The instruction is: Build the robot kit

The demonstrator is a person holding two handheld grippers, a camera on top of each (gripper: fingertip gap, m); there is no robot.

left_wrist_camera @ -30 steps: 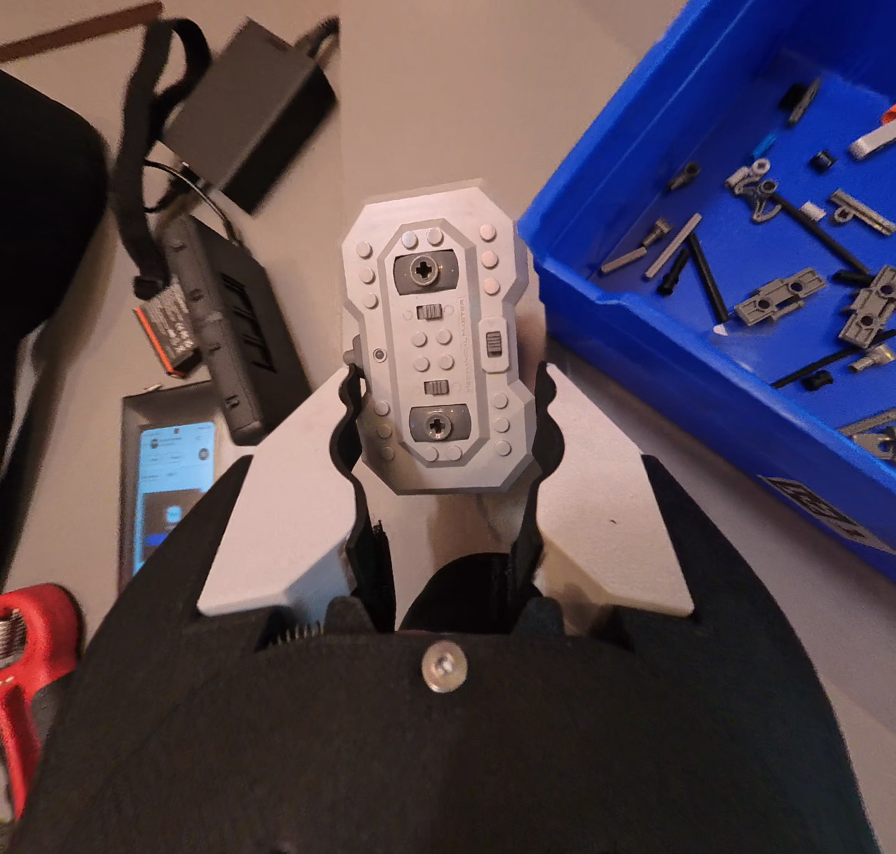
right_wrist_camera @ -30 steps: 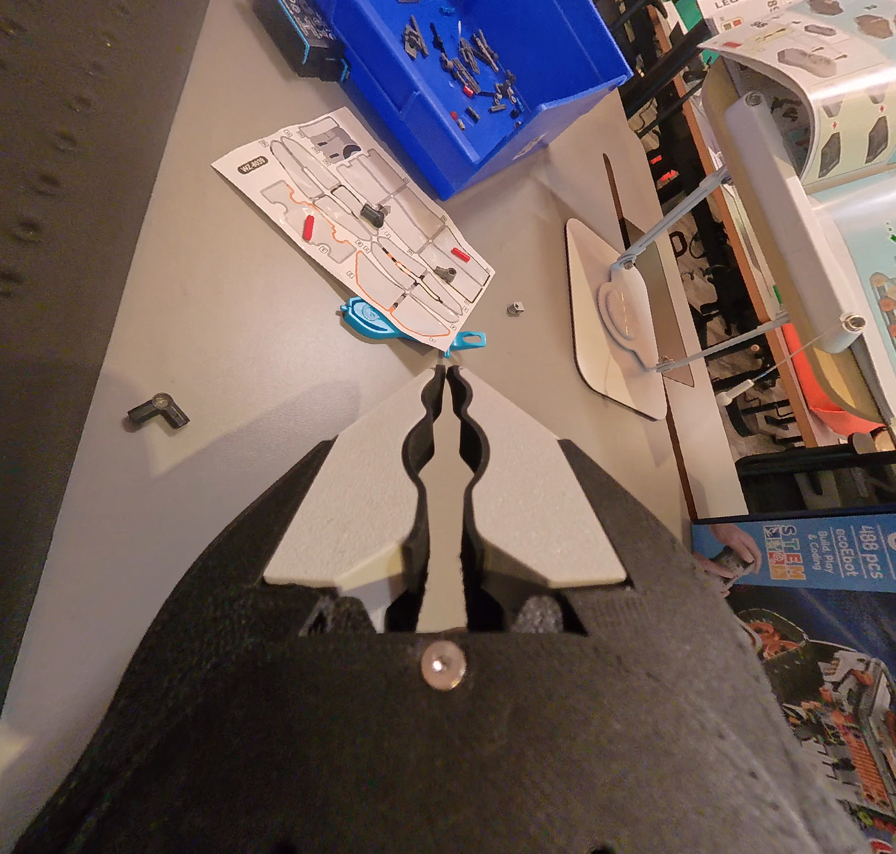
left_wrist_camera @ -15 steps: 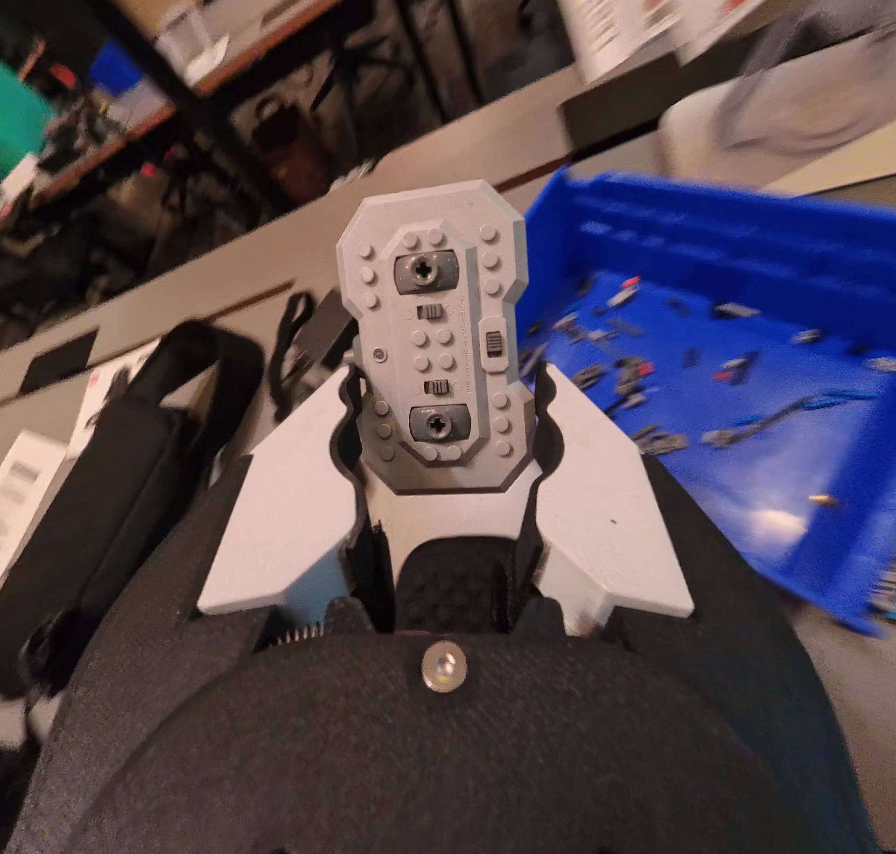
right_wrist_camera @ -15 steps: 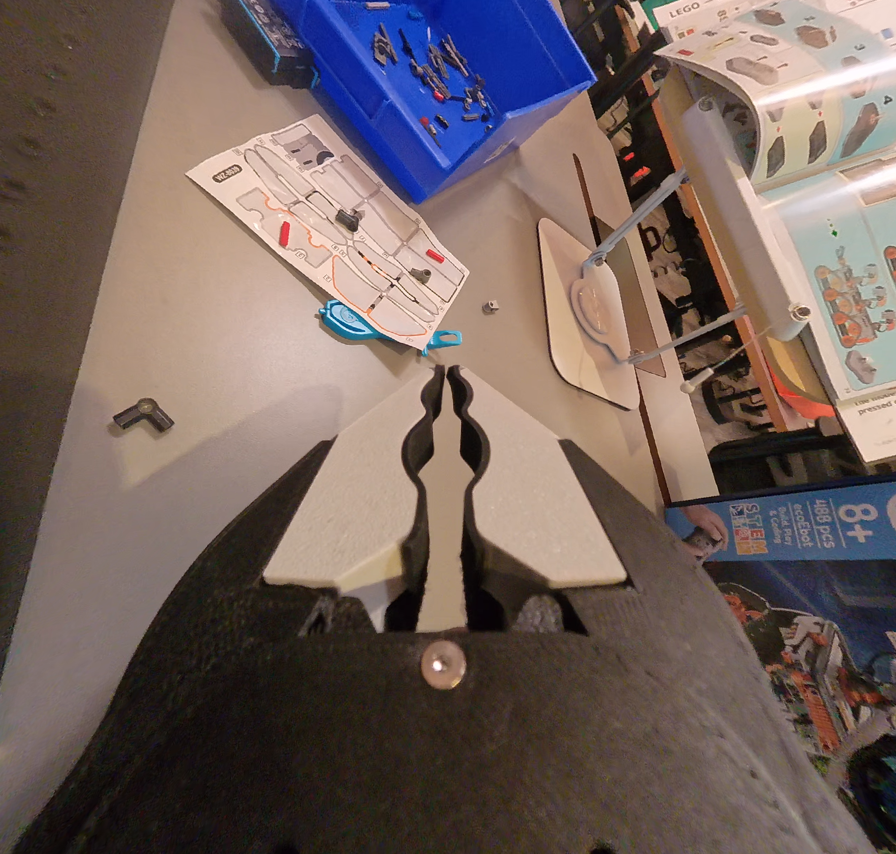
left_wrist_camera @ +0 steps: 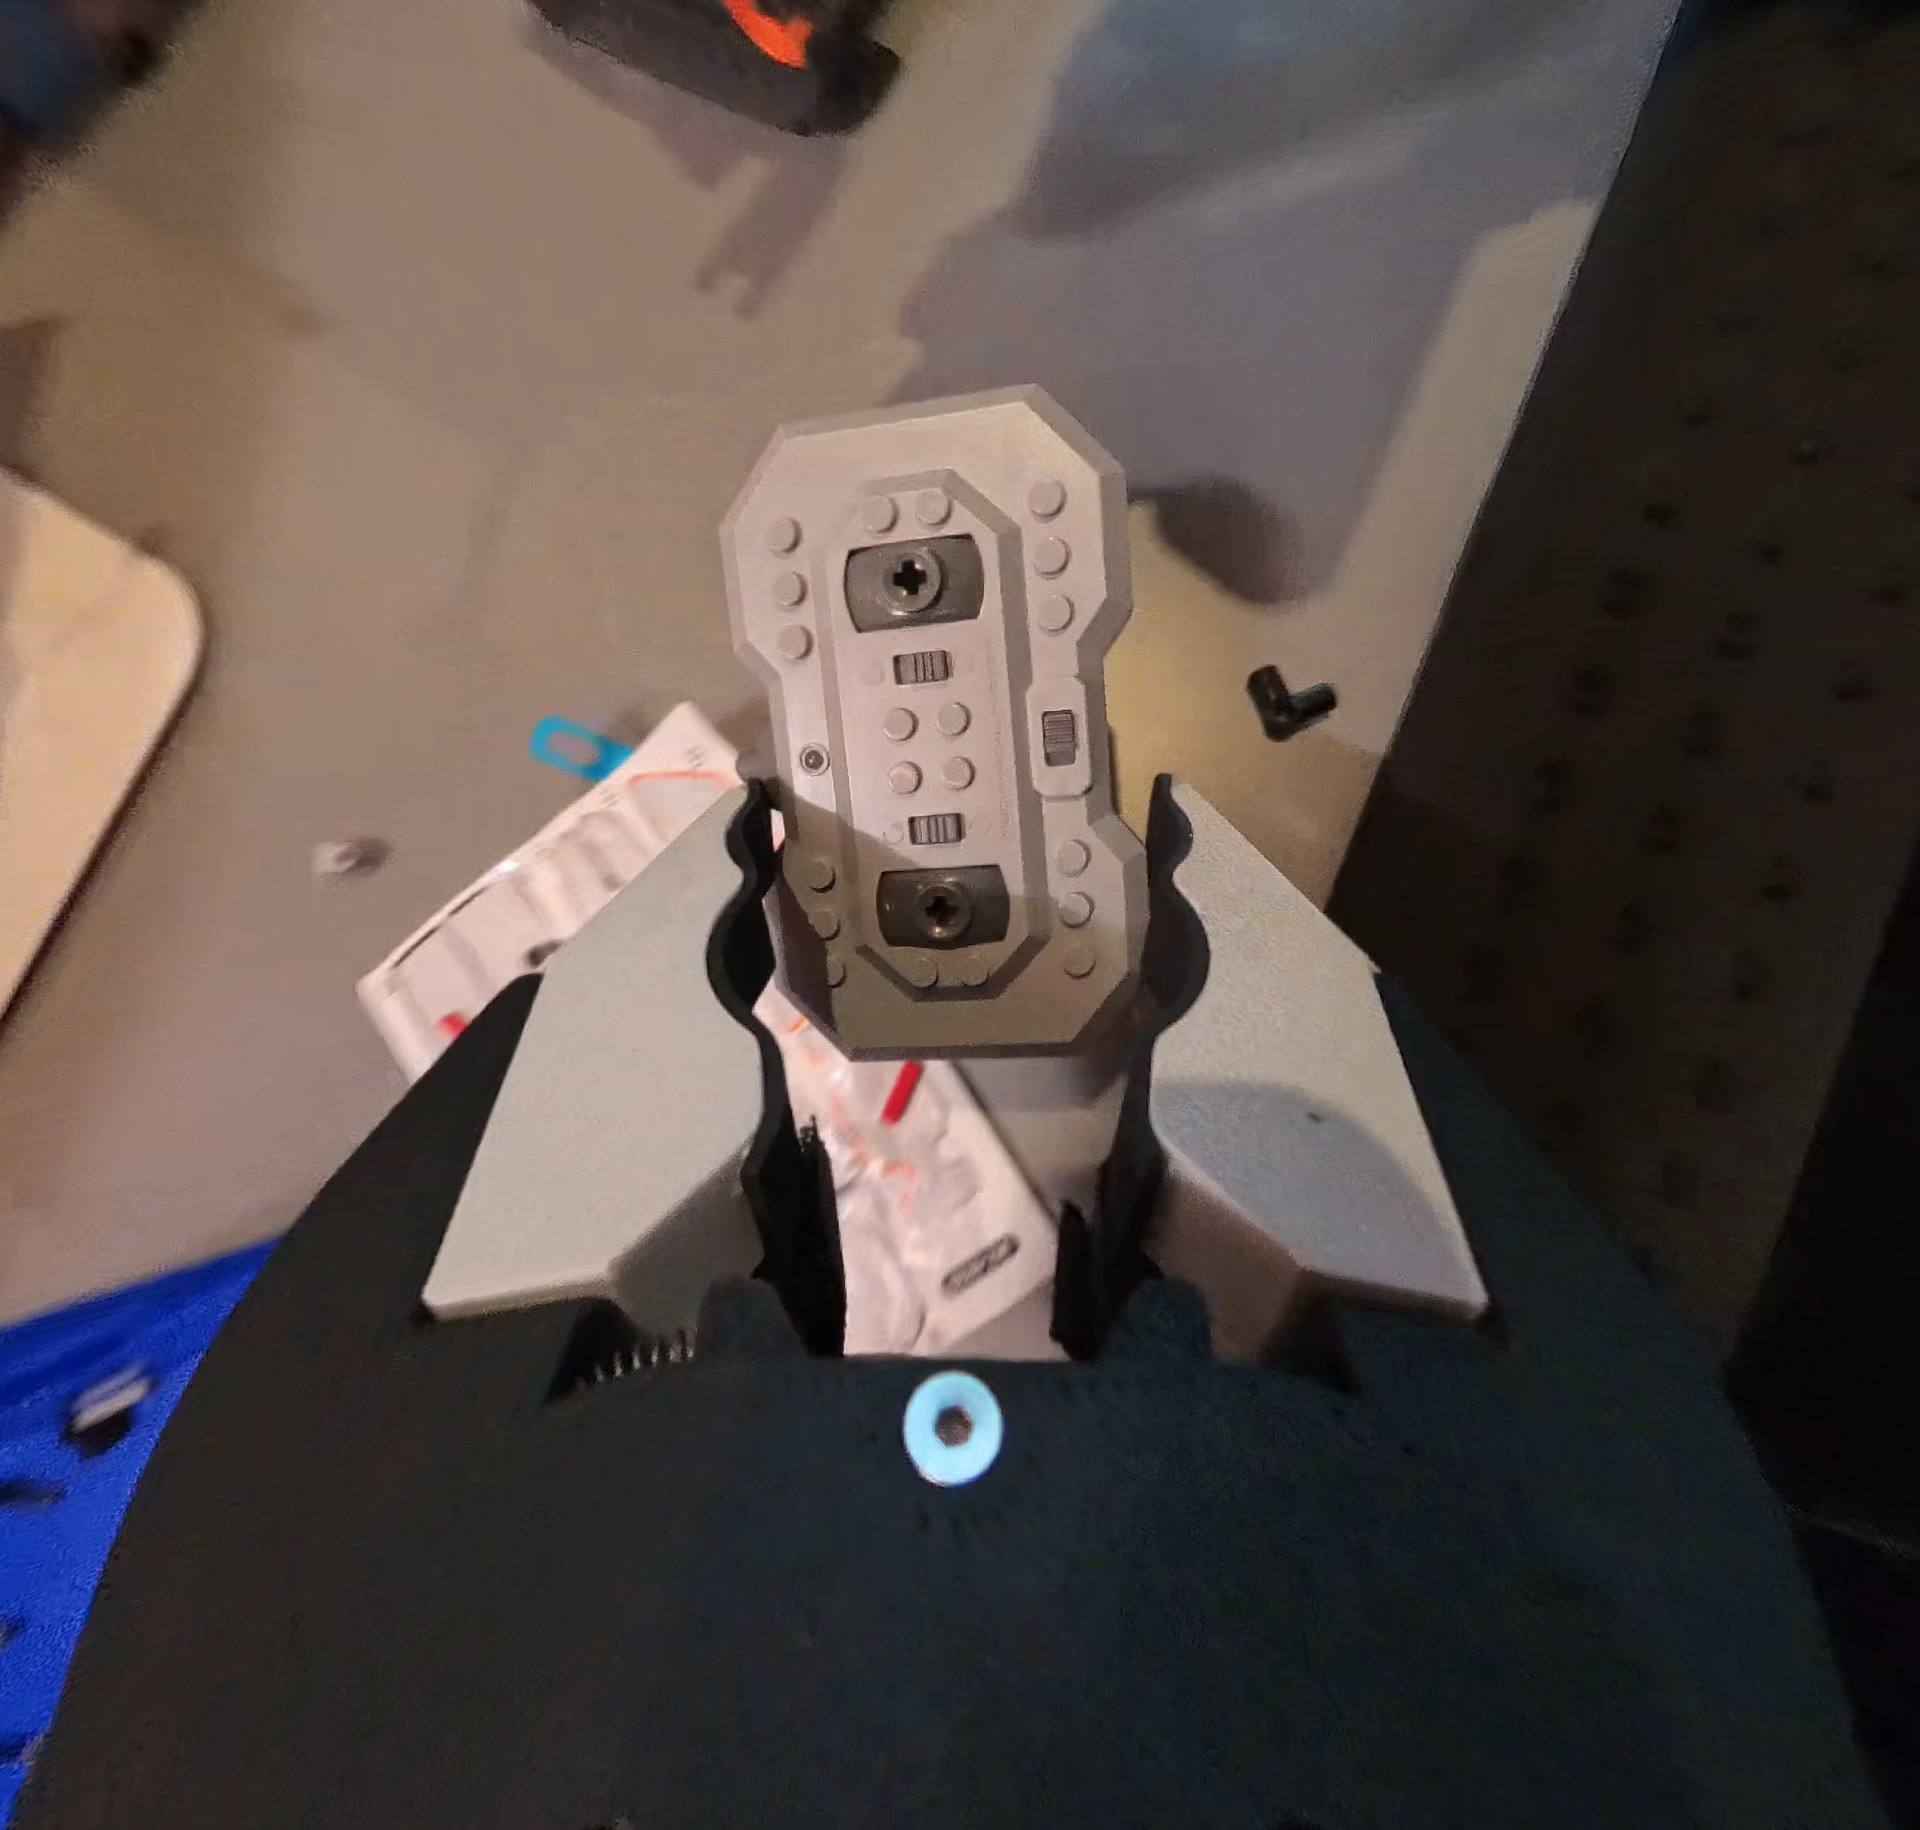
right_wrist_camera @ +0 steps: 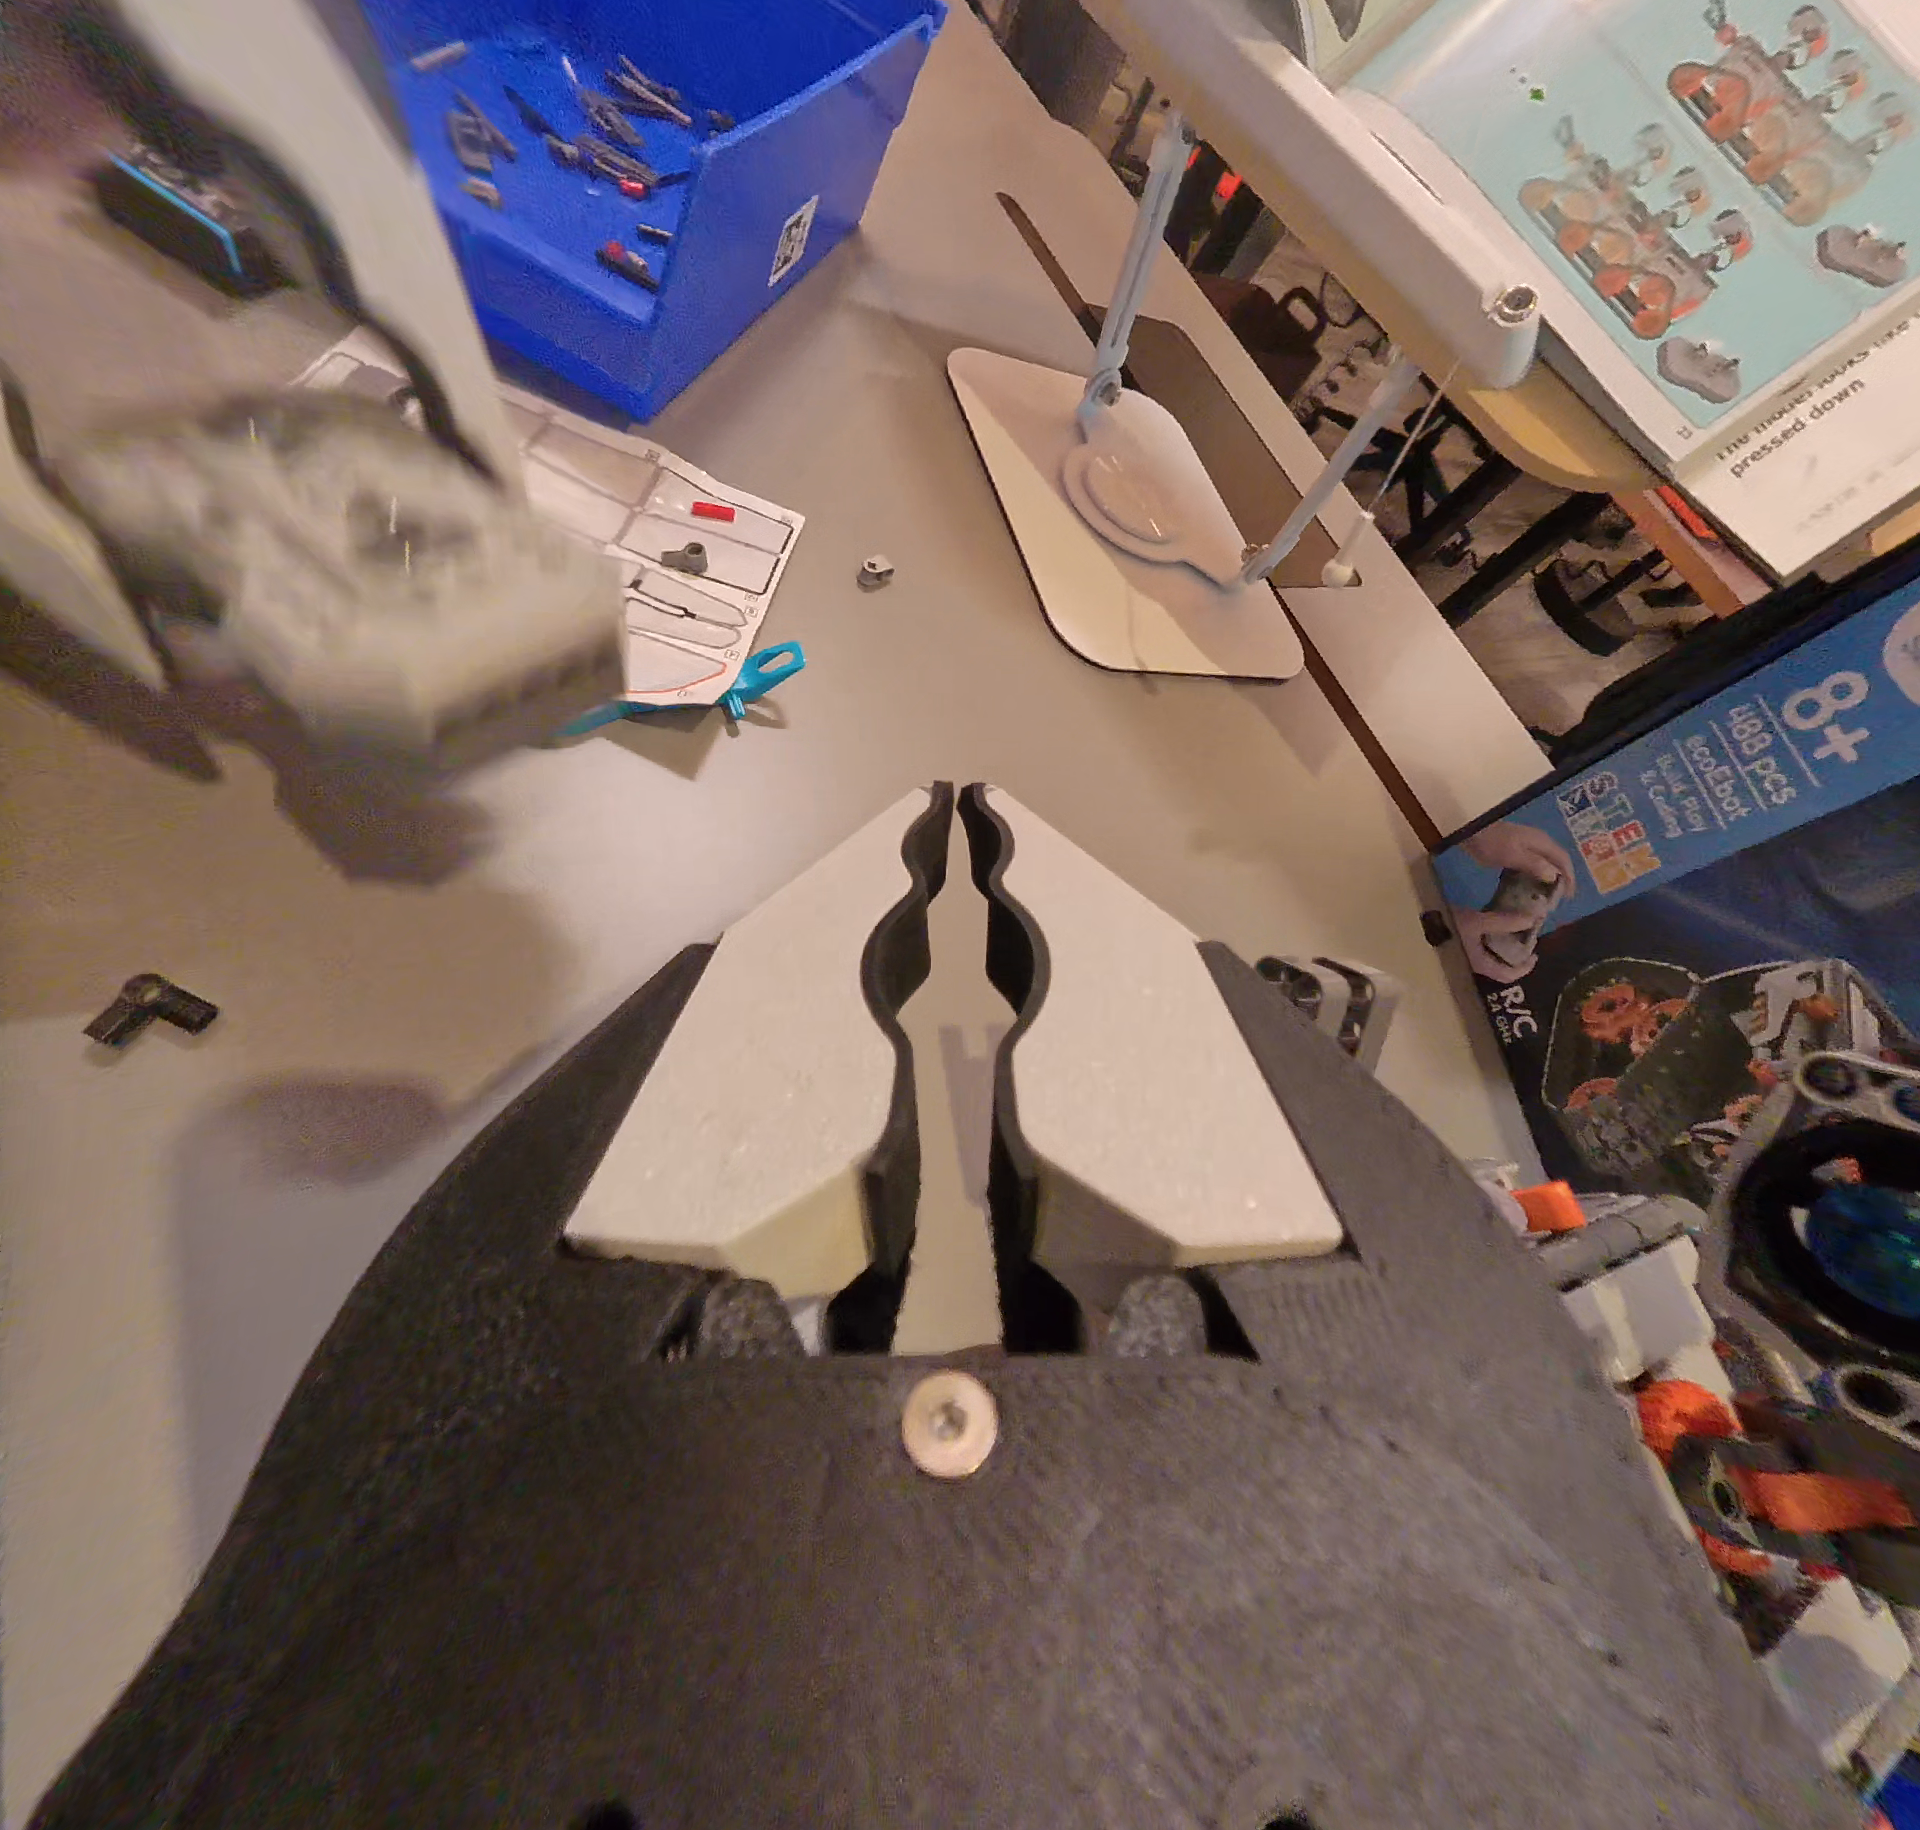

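My left gripper [left_wrist_camera: 956, 804] is shut on a grey studded remote-control block [left_wrist_camera: 925, 731] with two dark cross-hole pads, held above the grey table over a white plastic parts sheet [left_wrist_camera: 582, 907]. It also shows blurred at the left of the right wrist view, as the same block [right_wrist_camera: 343, 565]. My right gripper [right_wrist_camera: 956, 793] is shut and empty, low over the bare table [right_wrist_camera: 1039, 720]. A small black angled connector [right_wrist_camera: 151, 1006] lies to its left and also shows in the left wrist view [left_wrist_camera: 1288, 705].
A blue bin [right_wrist_camera: 665, 149] of small parts stands at the back. A teal tool [right_wrist_camera: 764, 668] lies by the parts sheet [right_wrist_camera: 686, 544]. A small grey piece [right_wrist_camera: 875, 570], a stand's white base [right_wrist_camera: 1132, 544], a blue box [right_wrist_camera: 1683, 772] and a black-and-orange model [left_wrist_camera: 707, 24] surround the table. There is about 15 centimeters between the tips of the two grippers. The small black angled connector [right_wrist_camera: 151, 1006] lies some 7 centimeters from my left tips, 20 centimeters from my right tips. My left wrist view [left_wrist_camera: 1295, 700] looks at it from another angle.
My left gripper has swung round with the block from facing the blue bin to over the parts sheet, entering the right wrist view. My right gripper drifted right, still shut.
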